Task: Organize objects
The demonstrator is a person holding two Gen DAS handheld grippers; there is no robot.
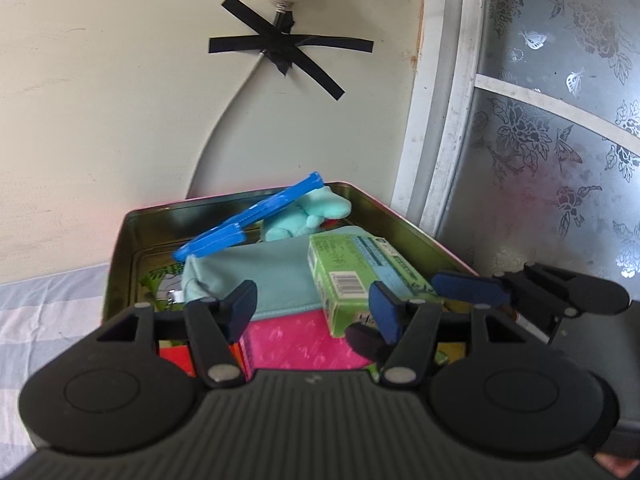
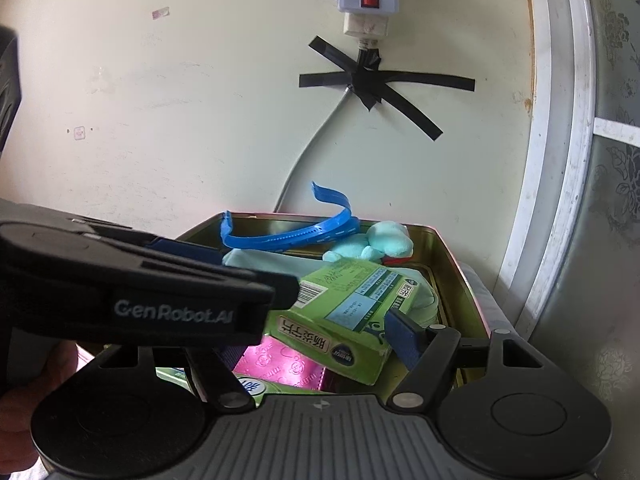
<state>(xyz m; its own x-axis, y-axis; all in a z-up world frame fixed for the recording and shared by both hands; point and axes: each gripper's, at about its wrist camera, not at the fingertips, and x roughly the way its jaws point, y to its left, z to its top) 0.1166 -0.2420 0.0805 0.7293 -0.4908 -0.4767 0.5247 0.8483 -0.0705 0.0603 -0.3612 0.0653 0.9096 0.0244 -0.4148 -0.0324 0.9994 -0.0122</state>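
— Tool first: our left tool (image 1: pixel 314 308) hangs over the near end of the metal tin (image 1: pixel 120 248), its pads spread with nothing between them, so we read it as released.

— And our right tool (image 2: pixel 320 344)?

— We see its right pad against the near end of the green carton (image 2: pixel 344 312); the left tool's body crosses in front of the other pad, so we cannot tell whether it is clenched on the carton or only alongside it.

— Where does the carton sit?

— Tilted inside the tin, resting on a pink packet (image 1: pixel 304 344) and a pale teal pouch (image 1: pixel 272 276). Beyond those we see a blue plastic headband (image 1: pixel 248 220) propped across the tin, one end poking above the rim, and a small teal plush toy (image 1: pixel 304 216) at the far wall. The tin itself stands on a bed (image 1: pixel 40 312) against the wall.

— So which step are we in?

— We judge we're packing the tin and settling the carton. Next calls for laying it flat without knocking the headband loose.
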